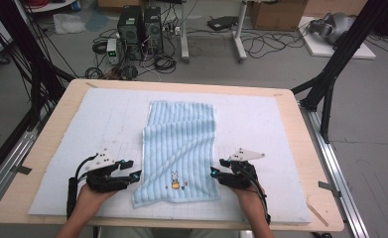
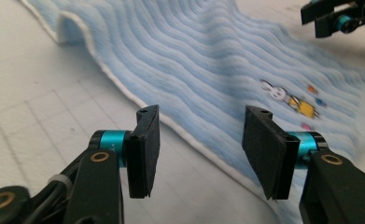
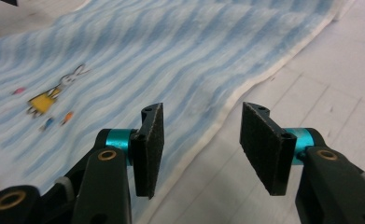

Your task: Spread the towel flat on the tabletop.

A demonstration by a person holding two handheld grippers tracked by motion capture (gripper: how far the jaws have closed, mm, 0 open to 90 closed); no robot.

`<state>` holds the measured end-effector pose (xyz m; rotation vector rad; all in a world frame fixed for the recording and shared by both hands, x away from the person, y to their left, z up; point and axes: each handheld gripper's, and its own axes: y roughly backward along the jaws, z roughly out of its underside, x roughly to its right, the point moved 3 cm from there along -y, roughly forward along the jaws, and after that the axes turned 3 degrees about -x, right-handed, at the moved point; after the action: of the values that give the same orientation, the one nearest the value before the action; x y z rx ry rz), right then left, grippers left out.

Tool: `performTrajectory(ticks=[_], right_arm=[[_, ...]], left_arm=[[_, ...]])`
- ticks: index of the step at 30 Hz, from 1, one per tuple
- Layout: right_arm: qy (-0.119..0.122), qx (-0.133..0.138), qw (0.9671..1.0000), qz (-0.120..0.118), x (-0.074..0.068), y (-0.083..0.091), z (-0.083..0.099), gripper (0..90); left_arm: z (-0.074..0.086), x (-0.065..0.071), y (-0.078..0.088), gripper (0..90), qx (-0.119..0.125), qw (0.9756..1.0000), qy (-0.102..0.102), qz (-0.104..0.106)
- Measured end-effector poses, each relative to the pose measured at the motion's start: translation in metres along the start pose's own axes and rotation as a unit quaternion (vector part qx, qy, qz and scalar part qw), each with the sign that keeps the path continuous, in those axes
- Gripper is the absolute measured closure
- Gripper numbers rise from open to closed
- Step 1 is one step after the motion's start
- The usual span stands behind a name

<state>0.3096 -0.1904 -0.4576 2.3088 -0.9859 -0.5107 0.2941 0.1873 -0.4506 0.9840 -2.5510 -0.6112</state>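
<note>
A light blue ribbed towel (image 1: 179,148) lies folded over itself on the pale foam mat (image 1: 102,114), with a small rabbit picture (image 1: 174,179) near its front edge. My left gripper (image 1: 131,168) rests at the towel's left edge, jaws open. In the left gripper view the towel's white hem (image 2: 180,130) runs between the open pads (image 2: 145,149), which do not press on it. My right gripper (image 1: 217,167) stands at the towel's right edge, also open. In the right gripper view the towel (image 3: 147,56) and its hem pass under my right gripper (image 3: 201,140) untouched. The other gripper (image 2: 332,18) shows across the towel.
The mat covers most of a wooden table (image 1: 52,144), with bare mat left and right of the towel. Black frame posts (image 1: 330,74) stand at both back corners. Computer towers (image 1: 139,29), cables and boxes sit on the floor beyond.
</note>
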Motion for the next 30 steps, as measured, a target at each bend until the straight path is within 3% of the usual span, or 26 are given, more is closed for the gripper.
performTrajectory(ticks=[8,12,14,17,18,20,26,30], right_arm=[[0.026,-0.008,0.9995,0.014,0.005,-0.023,-0.021,57.9],[0.037,-0.033,0.9985,0.022,0.012,-0.038,-0.025,64.9],[0.038,-0.043,0.998,0.027,0.017,-0.043,-0.026,73.9],[0.067,-0.048,0.9922,0.093,0.029,-0.042,-0.03,88.8],[0.058,-0.052,0.9906,0.113,0.034,-0.041,-0.029,88.7],[0.023,-0.042,0.9945,0.094,0.044,-0.038,-0.026,85.0],[0.011,0.0,0.9964,0.084,0.046,-0.017,-0.029,76.6],[0.0,0.002,0.9975,0.07,0.047,-0.015,-0.024,71.1]], left_arm=[[-0.014,-0.021,-0.018,44.3,0.009,0.9996,0.02,-0.016],[-0.019,-0.026,-0.028,43.7,0.006,0.9996,0.021,-0.02],[-0.02,-0.028,-0.033,43.7,0.005,0.9996,0.017,-0.023],[-0.023,-0.03,-0.035,43.8,0.003,0.9995,0.013,-0.028],[-0.023,-0.031,-0.036,44.2,0.004,0.9995,0.013,-0.03],[-0.025,-0.033,-0.036,44.9,0.005,0.9994,0.011,-0.033],[-0.032,-0.036,-0.048,45.4,0.001,0.9991,0.013,-0.041],[-0.042,-0.035,-0.063,46.1,-0.004,0.9986,0.004,-0.052]])
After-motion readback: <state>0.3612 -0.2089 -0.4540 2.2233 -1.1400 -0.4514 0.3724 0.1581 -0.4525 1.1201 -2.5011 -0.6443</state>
